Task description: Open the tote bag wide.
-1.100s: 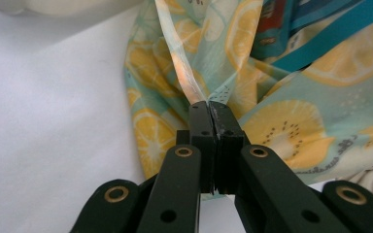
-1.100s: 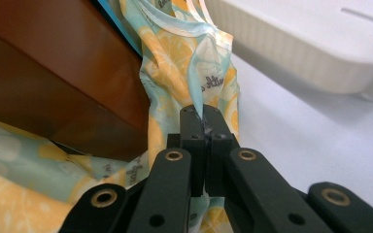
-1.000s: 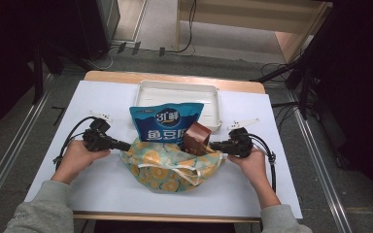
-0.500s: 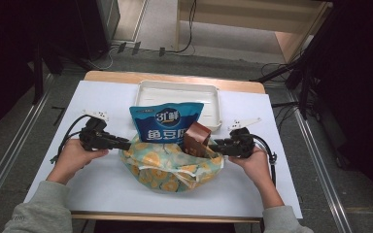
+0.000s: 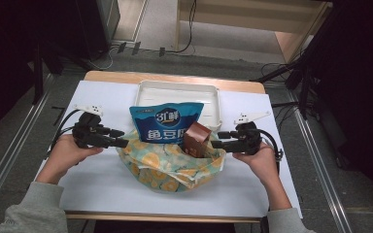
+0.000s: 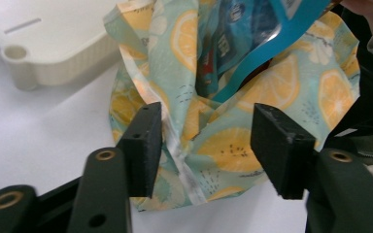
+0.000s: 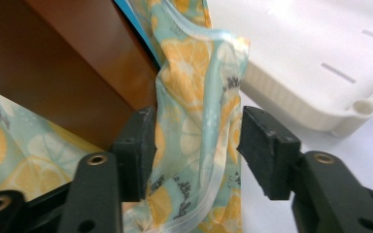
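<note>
blue snack pouch (image 5: 166, 122) and brown carton (image 5: 196, 140) already sit in the lemon-print fabric bag (image 5: 172, 165), whose rim both wide-open grippers, left gripper (image 5: 121, 142) and right gripper (image 5: 214, 144), straddle ungripped.

tray (image 5: 175, 84): white, shallow, rectangular; lies at the far middle of the table, long side across; inside bare where it shows
tray close up (image 6: 43, 43): ribbed outer wall, round hollow at the corner, thin slot in the floor
tray from the other side (image 7: 311, 63): same ribbed wall and corner hollow, two slots
sheet (image 5: 102, 97): white, covers nearly the whole tabletop
table (image 5: 126, 76): wooden edge shows past the sheet at the far side
rails (image 5: 9, 160): metal, run along the floor on both sides of the table
cables (image 5: 136, 48): black, lie on the grey floor beyond the table
cabinet (image 5: 252, 19): pale wood, far back
</note>
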A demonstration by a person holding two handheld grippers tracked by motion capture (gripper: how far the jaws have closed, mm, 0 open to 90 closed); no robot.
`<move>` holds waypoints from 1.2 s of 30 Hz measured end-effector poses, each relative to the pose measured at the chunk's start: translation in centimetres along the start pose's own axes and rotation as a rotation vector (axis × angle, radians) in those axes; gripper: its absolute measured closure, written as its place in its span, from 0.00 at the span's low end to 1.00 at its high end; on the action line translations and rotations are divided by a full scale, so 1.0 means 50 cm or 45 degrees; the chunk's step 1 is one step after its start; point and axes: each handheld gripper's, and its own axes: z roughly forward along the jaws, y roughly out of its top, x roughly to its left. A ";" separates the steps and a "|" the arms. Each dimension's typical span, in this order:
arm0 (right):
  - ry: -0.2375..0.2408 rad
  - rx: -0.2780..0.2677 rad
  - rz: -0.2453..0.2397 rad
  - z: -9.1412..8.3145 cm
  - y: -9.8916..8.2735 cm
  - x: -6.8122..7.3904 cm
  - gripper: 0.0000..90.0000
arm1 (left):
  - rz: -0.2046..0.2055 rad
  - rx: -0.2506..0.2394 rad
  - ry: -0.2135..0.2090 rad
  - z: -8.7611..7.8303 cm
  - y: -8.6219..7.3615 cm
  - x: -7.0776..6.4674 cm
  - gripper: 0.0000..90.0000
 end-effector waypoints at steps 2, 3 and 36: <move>-0.001 -0.001 -0.014 -0.006 0.006 0.004 0.52 | 0.016 -0.010 0.001 -0.006 0.008 -0.007 0.48; 0.003 -0.004 -0.020 -0.009 0.009 0.006 0.51 | 0.023 -0.008 0.002 -0.008 0.011 -0.010 0.46; 0.159 0.046 -0.137 0.002 -0.016 0.109 0.49 | 0.117 0.079 -0.066 0.075 0.016 -0.054 0.45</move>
